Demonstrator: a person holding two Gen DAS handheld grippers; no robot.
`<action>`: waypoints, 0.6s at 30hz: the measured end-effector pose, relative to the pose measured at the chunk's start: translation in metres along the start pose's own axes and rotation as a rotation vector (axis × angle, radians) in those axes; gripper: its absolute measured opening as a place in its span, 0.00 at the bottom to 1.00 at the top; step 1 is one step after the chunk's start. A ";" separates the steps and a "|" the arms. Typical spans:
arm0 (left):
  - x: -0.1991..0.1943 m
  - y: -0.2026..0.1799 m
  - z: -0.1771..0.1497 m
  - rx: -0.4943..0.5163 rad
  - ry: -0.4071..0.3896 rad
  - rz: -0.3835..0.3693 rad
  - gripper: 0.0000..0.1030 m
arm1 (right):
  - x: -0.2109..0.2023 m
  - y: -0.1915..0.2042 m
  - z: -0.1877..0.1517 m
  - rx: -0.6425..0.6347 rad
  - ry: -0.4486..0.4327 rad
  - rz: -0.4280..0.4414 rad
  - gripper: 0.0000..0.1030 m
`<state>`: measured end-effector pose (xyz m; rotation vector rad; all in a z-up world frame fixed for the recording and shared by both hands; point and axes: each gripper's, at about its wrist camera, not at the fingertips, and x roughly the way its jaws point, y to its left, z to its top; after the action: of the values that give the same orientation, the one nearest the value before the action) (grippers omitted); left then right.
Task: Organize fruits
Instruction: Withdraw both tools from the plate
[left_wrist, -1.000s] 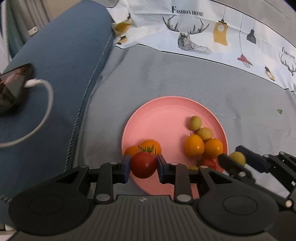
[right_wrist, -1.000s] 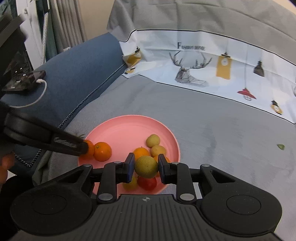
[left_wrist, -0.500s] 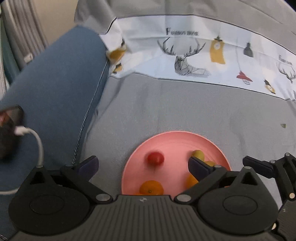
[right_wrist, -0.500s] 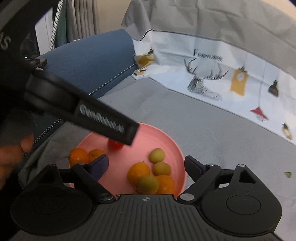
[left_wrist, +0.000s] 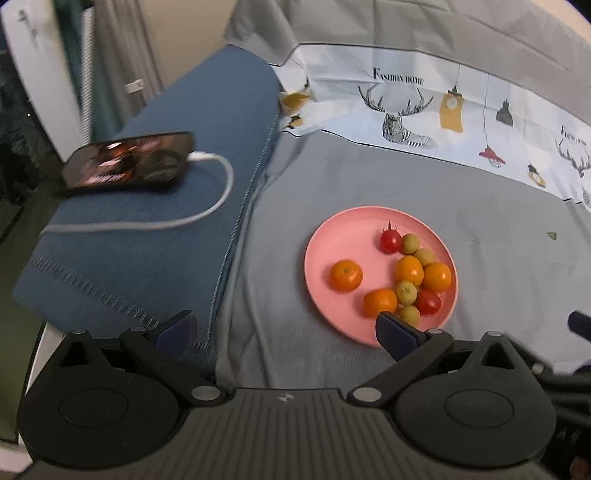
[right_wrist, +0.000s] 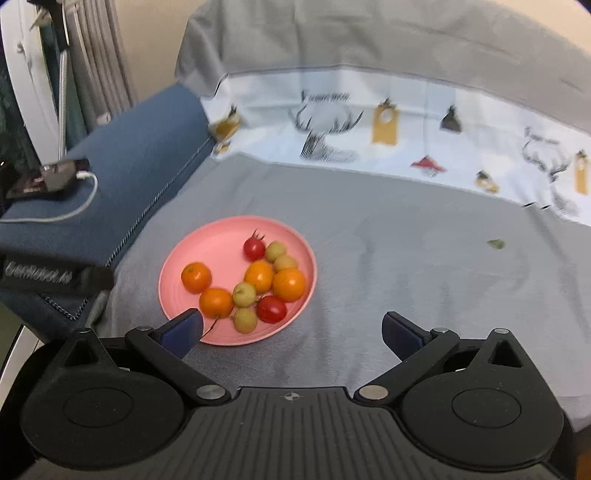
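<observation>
A pink plate (left_wrist: 351, 236) (right_wrist: 214, 243) lies on grey cloth and holds several oranges, several small yellow-green fruits and two red tomatoes. One tomato with a stem (left_wrist: 390, 240) (right_wrist: 254, 248) lies toward the plate's far side. A lone orange (left_wrist: 345, 274) (right_wrist: 196, 277) lies at the plate's left. My left gripper (left_wrist: 284, 328) is open and empty, hovering near the plate's near-left edge. My right gripper (right_wrist: 291, 328) has its jaws opening, with nothing between them, just short of the plate's near rim.
A phone (left_wrist: 129, 162) with a white cable (left_wrist: 207, 206) rests on a blue cushion (left_wrist: 147, 251) to the left. A white printed cloth (left_wrist: 406, 110) lies behind the plate. A small green scrap (left_wrist: 551, 235) sits on the grey cloth at the right.
Both grippers went from shut to open: the left let go of the stemmed tomato, the right a yellow-green fruit, both now on the plate. Both grippers drew back and up.
</observation>
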<state>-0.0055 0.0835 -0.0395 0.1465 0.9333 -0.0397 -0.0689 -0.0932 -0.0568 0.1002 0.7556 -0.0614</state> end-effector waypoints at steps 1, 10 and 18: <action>-0.007 0.001 -0.005 -0.008 -0.009 0.009 1.00 | -0.008 0.000 -0.002 -0.004 -0.017 -0.010 0.99; -0.055 -0.004 -0.024 -0.007 -0.046 -0.002 1.00 | -0.070 0.005 -0.015 -0.070 -0.148 -0.032 0.99; -0.077 -0.010 -0.042 0.015 -0.076 0.005 1.00 | -0.095 0.005 -0.028 -0.083 -0.185 -0.045 0.99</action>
<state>-0.0855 0.0773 -0.0035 0.1598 0.8565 -0.0473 -0.1560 -0.0835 -0.0117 -0.0019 0.5752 -0.0805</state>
